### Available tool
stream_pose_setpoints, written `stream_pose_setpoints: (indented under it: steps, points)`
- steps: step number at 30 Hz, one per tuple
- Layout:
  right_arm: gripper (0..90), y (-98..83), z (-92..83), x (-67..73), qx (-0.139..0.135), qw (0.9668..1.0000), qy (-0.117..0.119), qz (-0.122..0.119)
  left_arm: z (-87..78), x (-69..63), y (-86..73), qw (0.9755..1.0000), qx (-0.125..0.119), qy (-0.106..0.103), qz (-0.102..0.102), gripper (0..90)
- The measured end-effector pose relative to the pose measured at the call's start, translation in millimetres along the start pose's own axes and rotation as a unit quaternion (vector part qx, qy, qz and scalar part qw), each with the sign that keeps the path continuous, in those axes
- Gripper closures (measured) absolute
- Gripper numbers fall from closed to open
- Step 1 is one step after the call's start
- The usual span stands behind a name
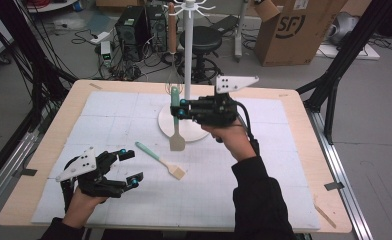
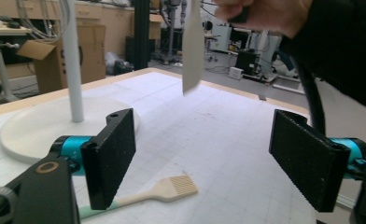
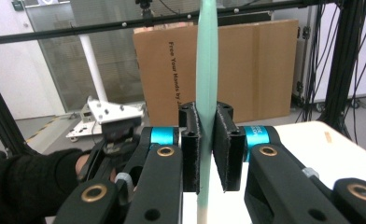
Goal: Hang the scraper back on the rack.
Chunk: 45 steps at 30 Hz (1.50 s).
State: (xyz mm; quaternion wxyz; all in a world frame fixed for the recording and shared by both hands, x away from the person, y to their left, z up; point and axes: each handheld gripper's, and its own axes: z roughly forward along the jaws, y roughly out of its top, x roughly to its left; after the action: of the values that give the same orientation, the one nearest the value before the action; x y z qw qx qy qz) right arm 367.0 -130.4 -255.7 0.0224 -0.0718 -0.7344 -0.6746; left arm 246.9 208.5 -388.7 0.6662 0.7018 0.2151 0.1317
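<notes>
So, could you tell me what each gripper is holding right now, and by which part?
The right gripper is shut on the spatula, clamping its green handle. The left gripper is open and holds nothing.

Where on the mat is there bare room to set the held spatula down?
Free: the mat right of the right gripper and its spatula, out to the wooden edge, and the back-left corner. Crowded: the middle, between the stand's base, the lying brush and the open left gripper.

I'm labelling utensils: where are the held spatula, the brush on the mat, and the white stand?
held spatula (image 1: 177, 141), high view, its blade.
brush on the mat (image 1: 177, 172), high view, its bristle head.
white stand (image 1: 187, 60), high view, its pole.
</notes>
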Motion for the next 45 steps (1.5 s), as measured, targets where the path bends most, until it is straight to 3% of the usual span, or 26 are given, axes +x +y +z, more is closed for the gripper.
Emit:
stream_pose_setpoints:
  steps: [7,12,18,29,45]
  points:
    - [82.1,39.7,-2.0,-29.2,0.002,0.9999,-0.014,-0.003,-6.7,4.0,-2.6,0.9999,0.002,0.010,0.012,17.9]
    - [82.1,63.4,-4.1,-44.3,0.001,0.9998,-0.021,-0.008,-9.3,6.7,-3.1,0.9996,0.017,0.020,0.014,17.7]
    - [82.0,77.9,-7.4,-58.7,0.003,0.9996,-0.027,-0.002,-12.1,10.8,-1.2,0.9995,0.010,0.028,0.013,17.3]
    - [81.9,94.8,-14.8,-81.2,-0.008,0.9992,-0.039,0.005,-13.5,14.3,0.4,0.9996,0.007,0.024,0.014,17.3]
    - [81.7,92.0,-21.2,-100.4,-0.007,0.9976,-0.062,0.030,-17.8,16.4,3.2,0.9996,0.003,0.024,0.015,17.3]
